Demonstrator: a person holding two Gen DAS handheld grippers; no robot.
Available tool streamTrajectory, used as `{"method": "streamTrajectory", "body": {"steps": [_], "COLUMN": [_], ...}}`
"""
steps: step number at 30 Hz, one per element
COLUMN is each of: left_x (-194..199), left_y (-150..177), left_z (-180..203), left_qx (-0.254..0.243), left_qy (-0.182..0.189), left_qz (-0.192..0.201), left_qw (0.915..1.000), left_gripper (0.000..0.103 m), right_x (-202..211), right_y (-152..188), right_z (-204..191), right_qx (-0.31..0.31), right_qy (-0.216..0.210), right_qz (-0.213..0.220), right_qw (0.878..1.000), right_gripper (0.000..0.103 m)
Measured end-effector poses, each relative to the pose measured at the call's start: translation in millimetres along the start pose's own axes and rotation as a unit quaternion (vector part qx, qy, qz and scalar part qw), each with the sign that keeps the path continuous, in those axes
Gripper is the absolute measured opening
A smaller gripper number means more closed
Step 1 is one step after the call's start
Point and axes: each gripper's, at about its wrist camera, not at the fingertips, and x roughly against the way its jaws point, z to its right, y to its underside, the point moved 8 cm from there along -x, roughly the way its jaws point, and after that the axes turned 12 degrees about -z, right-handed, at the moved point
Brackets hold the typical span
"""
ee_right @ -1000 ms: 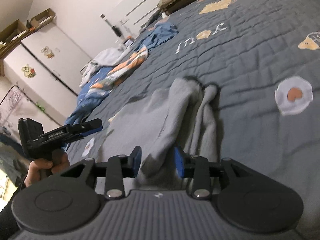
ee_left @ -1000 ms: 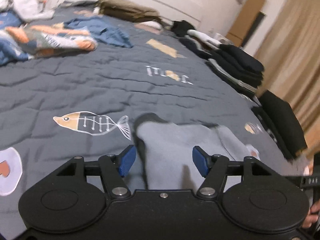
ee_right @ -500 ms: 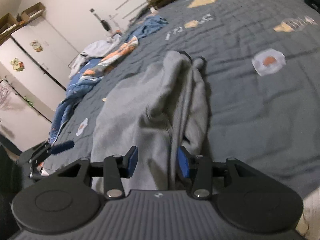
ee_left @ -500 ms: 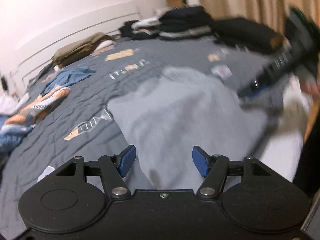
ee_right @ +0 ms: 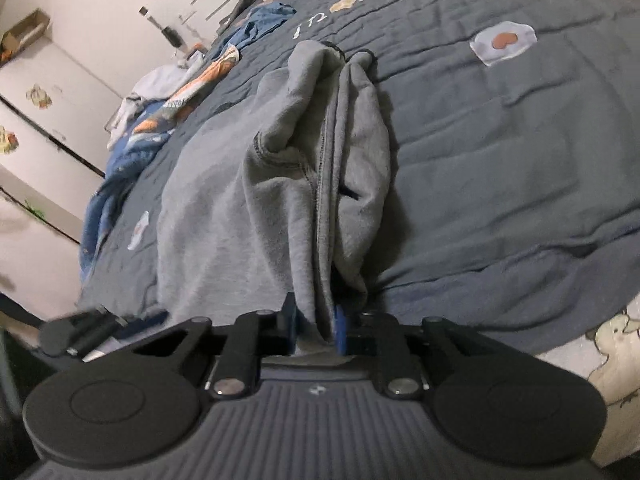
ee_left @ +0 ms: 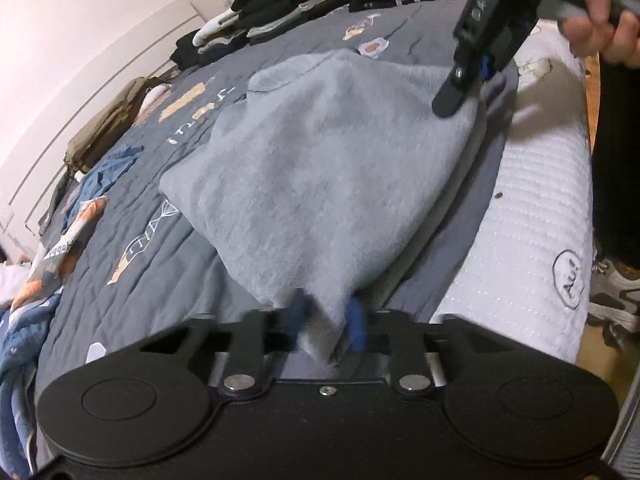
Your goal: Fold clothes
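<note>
One grey fleece garment (ee_left: 320, 184) lies on one dark grey quilted bedspread (ee_right: 520, 152). Two black grippers show. At ten o'clock, one olive folded garment (ee_left: 104, 136); at twelve, one stack of dark folded clothes (ee_left: 280, 4).

A dark grey quilt (ee_right: 500, 168) with fish and egg prints covers the bed; white cupboard (ee_right: 44, 92) stands beyond.

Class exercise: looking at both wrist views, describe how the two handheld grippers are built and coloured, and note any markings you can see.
Each gripper, left gripper and right gripper, has a black body with two round discs, black linkage arms on silver pivot bolts, and blue finger pads. The right one's body is ribbed grey with a small white logo. Seen from the left wrist view, the right gripper bears white lettering, too blurred to read fully.
</note>
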Motion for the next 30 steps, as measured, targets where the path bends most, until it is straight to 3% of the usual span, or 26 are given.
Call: {"method": "streamTrajectory", "body": {"steps": [3, 6, 13, 14, 15, 17, 21, 24, 26, 28, 30], "left_x": [14.7, 28.8, 4.8, 7.3, 11.1, 22.9, 40.9, 46.6, 48.9, 52.1, 51.6], "left_y": [-1.7, -2.0, 8.6, 6.9, 4.8, -1.5, -20.9, -33.2, -39.2, -42.2, -43.7], "left_z": [0.4, 1.7, 12.7, 10.6, 7.0, -1.9, -24.5, -45.4, -57.3, -63.7, -67.9], "left_qx": [0.000, -0.002, -0.024, -0.019, -0.005, 0.034, 0.108, 0.173, 0.204, 0.229, 0.241], "left_qy": [0.030, 0.061, 0.071, 0.079, 0.091, 0.118, 0.147, 0.155, 0.156, 0.160, 0.154], "left_qz": [0.011, 0.023, -0.032, -0.028, -0.021, 0.008, 0.069, 0.105, 0.123, 0.134, 0.136], "left_qw": [0.9995, 0.9979, 0.9967, 0.9963, 0.9956, 0.9923, 0.9808, 0.9671, 0.9585, 0.9507, 0.9484], "left_gripper": [0.005, 0.005, 0.011, 0.018, 0.030, 0.042, 0.044, 0.045, 0.045, 0.046, 0.049], "right_x": [14.3, 27.1, -1.2, 1.3, 4.2, 13.3, 42.2, 64.2, 71.2, 66.7, 56.7], "right_y": [2.4, 8.2, 17.5, 16.8, 16.0, 13.5, 5.2, -11.7, -26.8, -45.3, -60.1], "right_z": [-4.1, -7.6, 7.1, 7.6, 8.0, 6.4, -2.8, -12.1, -18.7, -26.5, -32.7], "right_qx": [-0.003, 0.014, 0.055, 0.054, 0.051, 0.038, 0.034, 0.036, 0.045, 0.058, 0.074], "right_qy": [-0.020, -0.010, 0.083, 0.080, 0.077, 0.063, 0.046, 0.014, 0.004, 0.004, 0.016], "right_qz": [0.007, 0.009, -0.053, -0.051, -0.049, -0.043, -0.003, 0.037, 0.053, 0.059, 0.060], "right_qw": [1.000, 1.000, 0.994, 0.994, 0.995, 0.996, 0.998, 0.999, 0.998, 0.997, 0.995], "right_gripper": [0.013, 0.012, 0.014, 0.015, 0.015, 0.016, 0.021, 0.036, 0.045, 0.047, 0.048]}}
